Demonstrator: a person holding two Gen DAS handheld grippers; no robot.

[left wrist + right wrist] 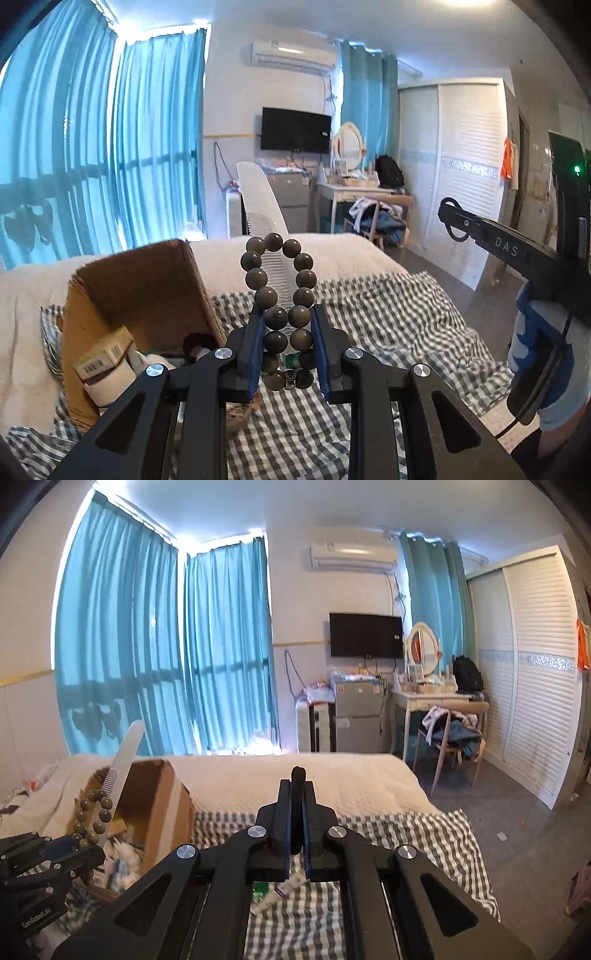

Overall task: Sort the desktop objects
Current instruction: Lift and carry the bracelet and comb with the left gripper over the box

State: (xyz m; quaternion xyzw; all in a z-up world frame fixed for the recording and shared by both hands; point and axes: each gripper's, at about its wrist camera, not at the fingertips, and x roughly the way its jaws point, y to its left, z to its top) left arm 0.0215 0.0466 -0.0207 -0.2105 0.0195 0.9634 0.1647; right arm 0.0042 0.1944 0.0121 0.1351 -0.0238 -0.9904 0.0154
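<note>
Left wrist: bead bracelet (279, 295) and comb (264, 221) clamped in left gripper (289, 332).

1. The letters "DAS" are read in pale print on the black arm of the right gripper (452, 221), at the right of the left wrist view.
2. "GenRobot.AI" is read in small white print on the black body of the left gripper (79, 843), at the lower left of the right wrist view.
3. A barcode is seen on a small carton (103, 354) in the cardboard box (147, 280); its digits cannot be read.
</note>
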